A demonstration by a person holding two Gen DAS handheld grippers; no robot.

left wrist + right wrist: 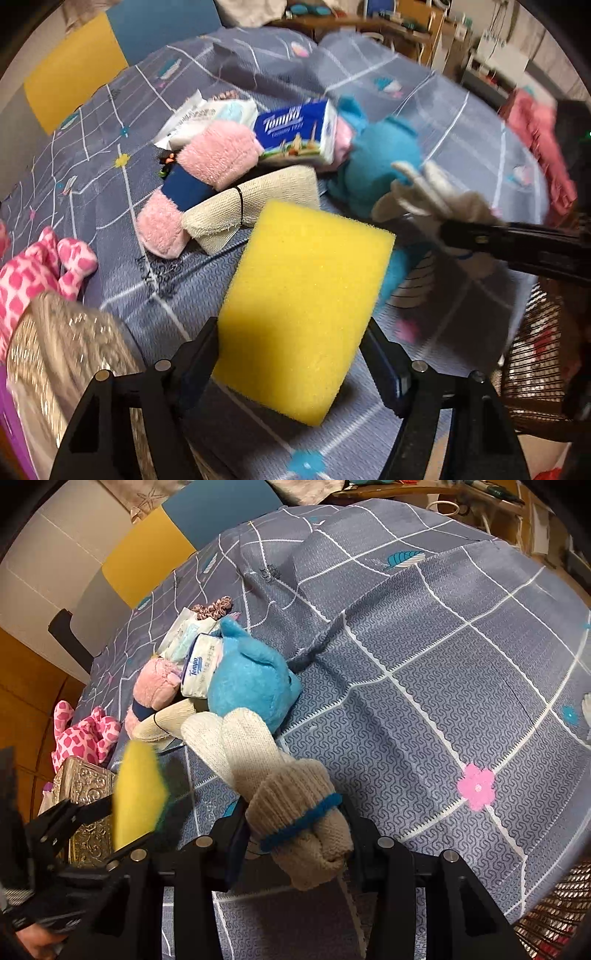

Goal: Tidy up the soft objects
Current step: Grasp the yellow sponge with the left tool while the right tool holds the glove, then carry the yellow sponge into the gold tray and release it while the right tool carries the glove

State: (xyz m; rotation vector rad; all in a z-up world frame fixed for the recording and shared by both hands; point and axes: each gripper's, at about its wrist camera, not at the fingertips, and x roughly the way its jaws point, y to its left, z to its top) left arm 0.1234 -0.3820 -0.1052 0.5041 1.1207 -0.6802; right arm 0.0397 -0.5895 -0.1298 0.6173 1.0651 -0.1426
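two soft things are in the grippers above a grey grid-patterned bedspread (pixel 443 686). the left gripper (pixel 291 354) has its fingers spread wide around a yellow sponge (pixel 306 306), whose sides meet both pads. the right gripper (pixel 295 834) is clamped narrowly on the cuff of a cream knitted glove (pixel 291 805) with a blue band. only the left view shows the blue face of the tempo tissue pack (pixel 295 133), beside a pink plush (pixel 218 155) and blue plush (pixel 384 158). only the right view shows a brown scrunchie (pixel 216 607).
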